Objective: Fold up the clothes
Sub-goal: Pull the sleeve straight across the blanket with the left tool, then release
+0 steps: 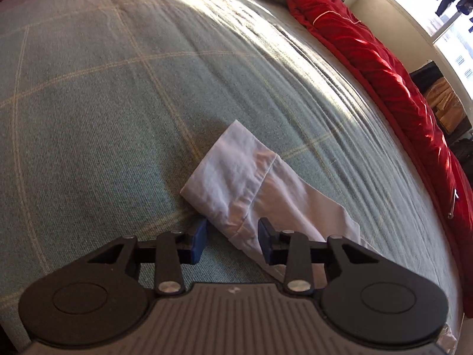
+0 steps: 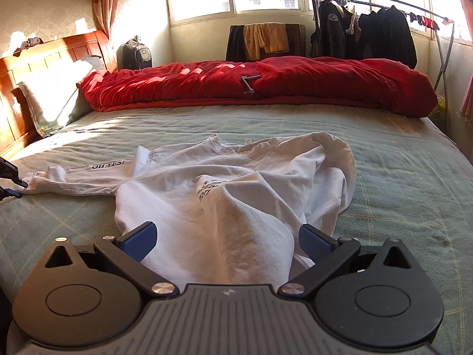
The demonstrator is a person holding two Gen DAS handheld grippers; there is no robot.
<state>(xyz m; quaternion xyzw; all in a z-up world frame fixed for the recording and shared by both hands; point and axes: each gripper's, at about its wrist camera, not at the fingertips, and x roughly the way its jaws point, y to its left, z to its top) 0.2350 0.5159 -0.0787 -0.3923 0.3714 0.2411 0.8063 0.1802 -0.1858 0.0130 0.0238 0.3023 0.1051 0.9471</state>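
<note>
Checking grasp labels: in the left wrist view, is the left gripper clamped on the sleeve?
No. The sleeve lies between the fingers of the left gripper, but both blue pads stand clear of it.

Each gripper is black plastic. The left gripper [image 1: 232, 238] has blue pads [image 1: 198, 242] on its jaws. The right gripper [image 2: 227, 241] has blue pads [image 2: 139, 241] too. Behind the jaws are thin black bars with shiny silver screws, two round black discs, and a grey ridged plate between them.

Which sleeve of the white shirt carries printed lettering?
The sleeve stretched out flat toward the left gripper; black text runs along it. The other sleeve is bunched up, with no lettering showing.
</note>
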